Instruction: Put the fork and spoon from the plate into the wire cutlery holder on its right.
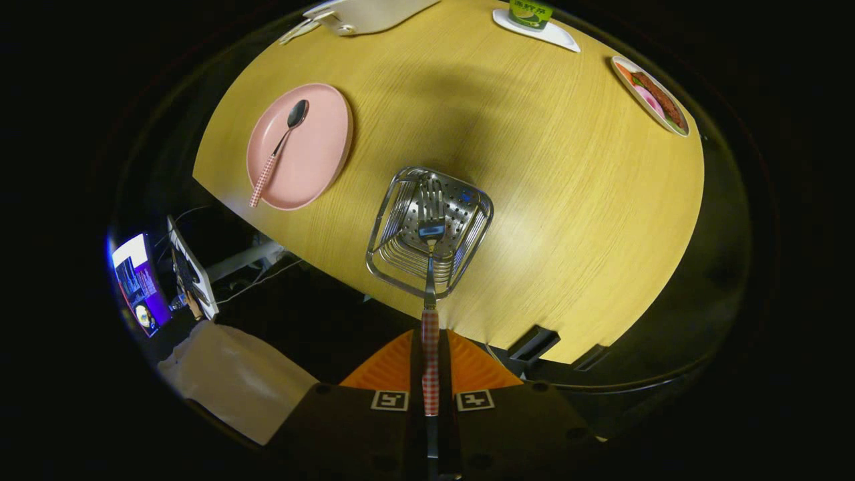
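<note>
I look straight down on a round wooden table (pixel 548 200). My gripper (pixel 431 351) is shut on the fork (pixel 431 267) by its red-checked handle, which runs between the two fingers. The fork hangs tines-down over the open top of the square wire cutlery holder (pixel 387 220), its tines above the perforated bottom. To the holder's left lies the pink plate (pixel 320 160). On it rests the spoon (pixel 277 150), bowl toward the far side, its checked handle sticking past the plate's near rim.
A white dish with a green cup (pixel 531 13) stands at the table's far side, a plate of food (pixel 654 97) at the far right, a white object (pixel 364 13) at the far left. Off the table's near left, a lit screen (pixel 137 284) and a person's pale sleeve (pixel 234 377).
</note>
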`<act>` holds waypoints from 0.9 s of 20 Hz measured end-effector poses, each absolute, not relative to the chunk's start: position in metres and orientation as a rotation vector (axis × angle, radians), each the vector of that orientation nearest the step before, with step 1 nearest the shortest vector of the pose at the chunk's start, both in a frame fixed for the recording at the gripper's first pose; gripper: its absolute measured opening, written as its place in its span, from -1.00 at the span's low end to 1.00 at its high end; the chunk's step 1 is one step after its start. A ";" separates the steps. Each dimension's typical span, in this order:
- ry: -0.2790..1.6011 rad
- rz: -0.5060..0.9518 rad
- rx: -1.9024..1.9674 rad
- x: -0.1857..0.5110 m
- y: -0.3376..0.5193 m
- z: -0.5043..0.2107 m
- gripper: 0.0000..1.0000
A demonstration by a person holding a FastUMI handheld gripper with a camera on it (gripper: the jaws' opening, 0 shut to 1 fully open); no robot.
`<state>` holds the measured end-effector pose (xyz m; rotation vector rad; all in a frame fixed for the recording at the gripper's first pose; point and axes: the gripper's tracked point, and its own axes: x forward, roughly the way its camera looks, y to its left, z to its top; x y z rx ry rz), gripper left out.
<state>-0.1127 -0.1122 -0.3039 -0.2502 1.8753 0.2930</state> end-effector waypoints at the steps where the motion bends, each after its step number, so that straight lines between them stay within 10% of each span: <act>1: 1.896 0.302 -0.281 -0.111 -0.115 -0.307 -0.78; 9: 1.944 0.352 -0.327 -0.099 -0.112 -0.318 -0.59; 12: 1.879 0.369 -0.316 -0.085 -0.106 -0.311 0.41; 18: 1.697 0.374 -0.220 -0.074 -0.089 -0.278 1.00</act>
